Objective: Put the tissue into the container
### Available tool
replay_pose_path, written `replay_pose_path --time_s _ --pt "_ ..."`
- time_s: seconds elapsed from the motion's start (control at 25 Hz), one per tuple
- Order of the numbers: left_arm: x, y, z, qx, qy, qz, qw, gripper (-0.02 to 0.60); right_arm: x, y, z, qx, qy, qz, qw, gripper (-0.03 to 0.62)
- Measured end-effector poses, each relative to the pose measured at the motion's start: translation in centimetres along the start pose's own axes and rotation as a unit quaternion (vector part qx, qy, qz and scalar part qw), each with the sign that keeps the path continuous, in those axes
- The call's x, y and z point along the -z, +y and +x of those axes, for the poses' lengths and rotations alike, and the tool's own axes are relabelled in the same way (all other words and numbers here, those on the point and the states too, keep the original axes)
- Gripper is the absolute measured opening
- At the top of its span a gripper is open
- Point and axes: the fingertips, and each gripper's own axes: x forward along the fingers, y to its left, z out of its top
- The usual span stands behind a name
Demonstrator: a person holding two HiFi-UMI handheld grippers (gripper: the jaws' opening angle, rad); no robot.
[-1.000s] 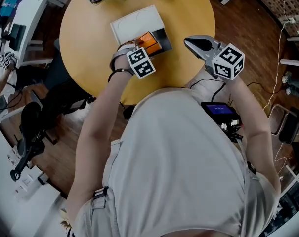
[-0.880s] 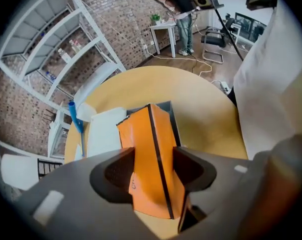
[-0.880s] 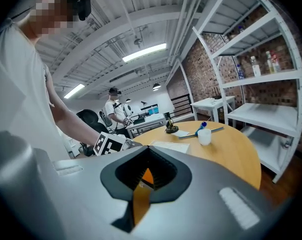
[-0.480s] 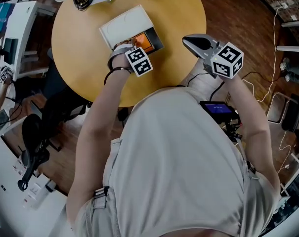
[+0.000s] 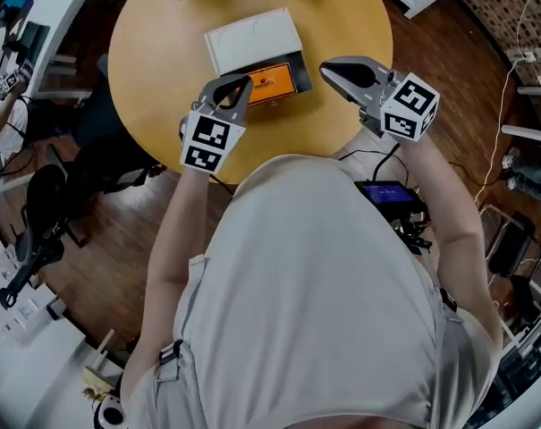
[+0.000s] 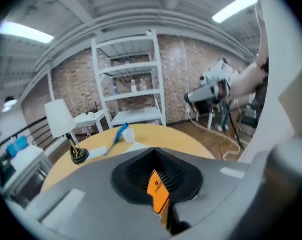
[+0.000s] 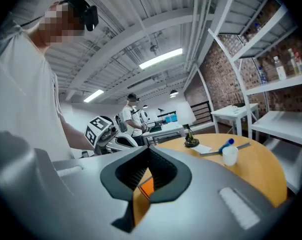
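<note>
light: ceiling strips [image 7: 160, 58], head view dim | edges: fisheye-warped | foreground: seemingly blurred

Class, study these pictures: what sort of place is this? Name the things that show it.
Probably a lab or workshop room: a brick wall, white metal shelving holding bottles, a round wooden table, and strip lights under a bare ceiling.

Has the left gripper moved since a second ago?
Yes. The left gripper pulled back off the box toward the table's near edge, jaws shut.
</note>
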Motion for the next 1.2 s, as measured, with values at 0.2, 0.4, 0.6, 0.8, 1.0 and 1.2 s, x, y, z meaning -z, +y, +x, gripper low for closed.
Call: replay_pose_path --time_s 0.2,0.4,0.6,0.8,1.0,1.2 --pt "-0.7 3.4 -7.1 -0.032 -0.149 -0.179 0.972 0.0 -2.6 3.0 3.3 -0.066 -0.017 -0.039 0.997 0.002" --pt "0.5 4.3 -10.3 -0.049 -0.206 -0.215 0.9534 0.0 -2.8 4.0 4.7 -0.077 -0.007 -0.069 0.995 0.0" --pt "1.9 4.5 -11.3 -0.075 -0.206 -0.238 0.9462 0.0 -2.7 4.9 5.7 -0.094 0.005 -0.086 0.992 0.0" --pt "2.3 4.4 -10.8 -0.084 -0.203 -0.257 0.9411 0.0 -2.3 4.8 5.6 -0.098 0.008 -0.076 0.992 0.0" --pt "1.3 3.8 -10.1 -0.073 -0.214 -0.258 0.9393 0.0 -2.5 5.0 5.6 -0.101 0.005 -0.073 0.992 0.0" --pt "0.6 2.9 -9.2 -0.056 -0.209 -0.25 0.9439 0.0 -2.8 4.8 5.6 -0.098 0.002 -0.074 0.992 0.0"
